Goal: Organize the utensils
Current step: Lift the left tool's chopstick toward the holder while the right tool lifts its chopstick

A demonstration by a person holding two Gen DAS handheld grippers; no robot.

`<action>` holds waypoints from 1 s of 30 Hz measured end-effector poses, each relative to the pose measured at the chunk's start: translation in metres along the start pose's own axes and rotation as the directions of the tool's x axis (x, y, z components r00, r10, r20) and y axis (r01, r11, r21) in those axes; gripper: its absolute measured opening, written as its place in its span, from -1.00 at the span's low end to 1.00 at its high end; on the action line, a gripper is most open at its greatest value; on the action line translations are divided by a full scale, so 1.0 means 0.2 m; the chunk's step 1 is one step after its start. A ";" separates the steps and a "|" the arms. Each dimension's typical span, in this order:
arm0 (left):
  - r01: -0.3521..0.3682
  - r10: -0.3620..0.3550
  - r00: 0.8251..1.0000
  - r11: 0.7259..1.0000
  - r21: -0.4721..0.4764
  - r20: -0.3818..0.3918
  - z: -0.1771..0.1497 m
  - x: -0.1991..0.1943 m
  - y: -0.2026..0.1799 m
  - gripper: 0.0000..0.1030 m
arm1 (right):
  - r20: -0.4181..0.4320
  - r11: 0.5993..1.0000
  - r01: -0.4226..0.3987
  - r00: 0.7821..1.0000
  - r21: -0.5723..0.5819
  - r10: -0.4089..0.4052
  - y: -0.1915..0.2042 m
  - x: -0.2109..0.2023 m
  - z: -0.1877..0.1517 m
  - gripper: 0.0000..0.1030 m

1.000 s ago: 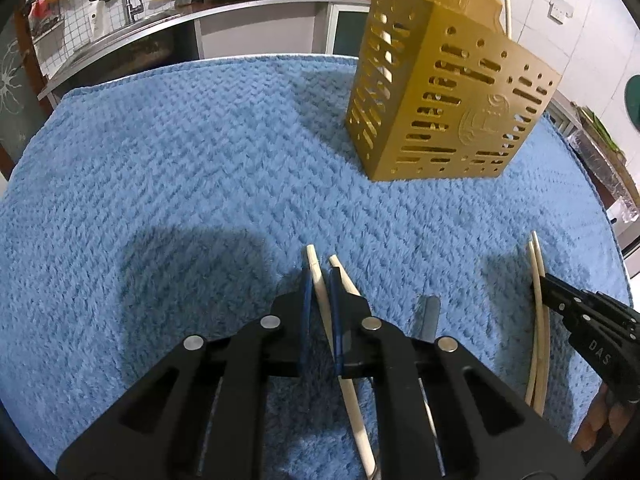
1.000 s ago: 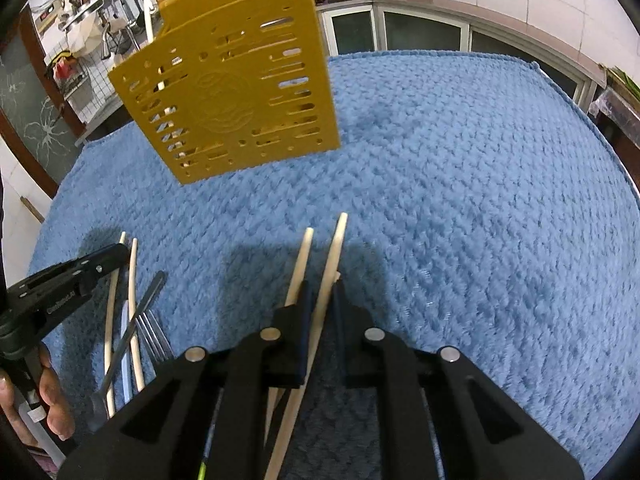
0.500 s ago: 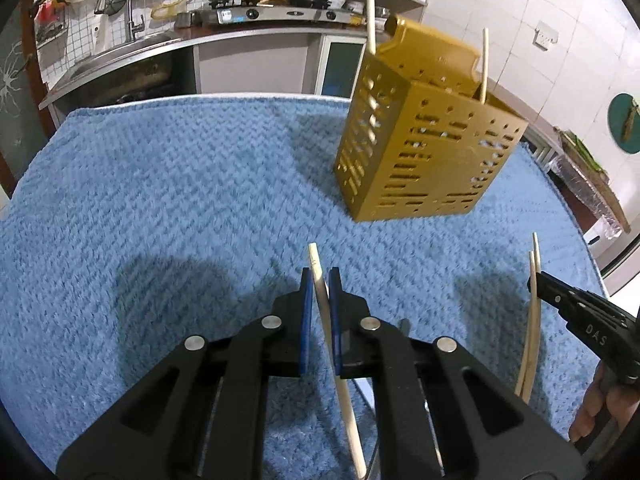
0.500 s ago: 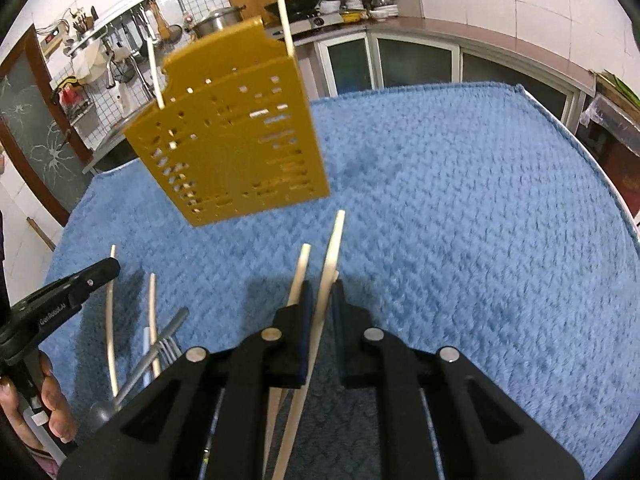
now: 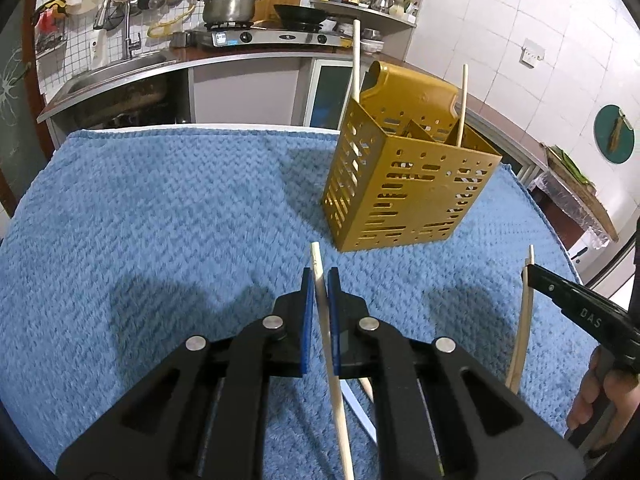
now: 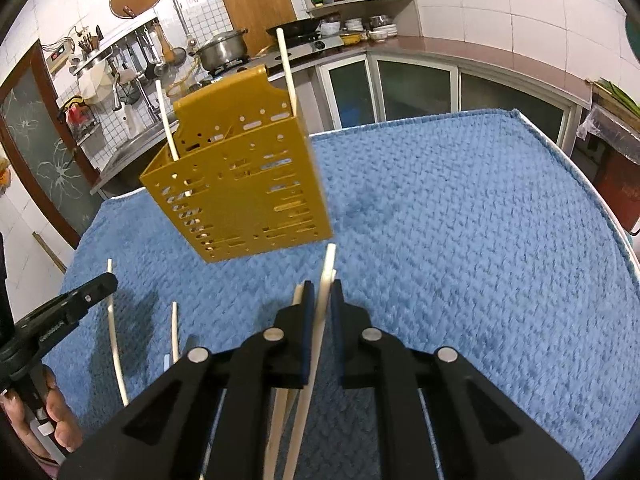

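Both grippers, left and right, had clamped pale chopsticks and lifted them off the blue towel, so the gold caddy looked next.

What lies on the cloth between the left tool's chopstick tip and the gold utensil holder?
Nothing: in the left wrist view only bare blue cloth separates the chopstick from the gold utensil holder.
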State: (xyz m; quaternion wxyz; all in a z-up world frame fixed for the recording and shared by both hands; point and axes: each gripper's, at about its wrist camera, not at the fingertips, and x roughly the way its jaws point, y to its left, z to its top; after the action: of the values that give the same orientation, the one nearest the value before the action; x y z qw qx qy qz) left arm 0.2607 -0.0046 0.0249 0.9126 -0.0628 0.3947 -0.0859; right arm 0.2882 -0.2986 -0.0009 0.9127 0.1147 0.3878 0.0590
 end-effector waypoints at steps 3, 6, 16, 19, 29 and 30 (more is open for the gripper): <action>-0.004 0.004 1.000 1.000 0.002 -0.002 -0.01 0.01 0.00 -0.89 | -0.036 1.000 -0.007 0.999 0.014 0.007 -0.02 0.07 0.01 -0.84; -0.017 0.017 1.000 1.000 0.011 -0.016 0.00 0.05 0.00 -0.89 | -0.096 1.000 -0.009 0.995 0.009 0.010 -0.02 0.17 0.03 -0.84; -0.028 0.028 0.998 1.000 -0.004 -0.057 0.01 0.16 0.05 -0.89 | -0.183 0.998 0.033 0.982 -0.046 -0.041 -0.02 0.39 0.03 -0.78; -0.028 0.028 0.998 1.000 -0.005 -0.063 -0.01 0.18 0.06 -0.89 | -0.172 0.998 0.038 0.984 -0.043 -0.045 -0.03 0.38 0.01 -0.73; -0.019 0.020 0.997 1.000 0.005 -0.071 -0.03 0.20 0.06 -0.89 | -0.180 0.998 0.043 0.982 -0.038 -0.049 -0.09 0.28 -0.06 -0.73; -0.017 0.018 0.997 1.000 0.006 -0.072 -0.03 0.20 0.05 -0.89 | -0.186 0.999 0.039 0.982 -0.037 -0.045 -0.09 0.28 -0.07 -0.73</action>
State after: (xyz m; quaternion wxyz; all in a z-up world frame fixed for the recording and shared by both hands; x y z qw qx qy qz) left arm 0.2835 -0.0025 -0.0092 0.8988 -0.0540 0.4274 -0.0811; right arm 0.3170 -0.3037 -0.0532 0.8752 0.0852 0.4729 0.0567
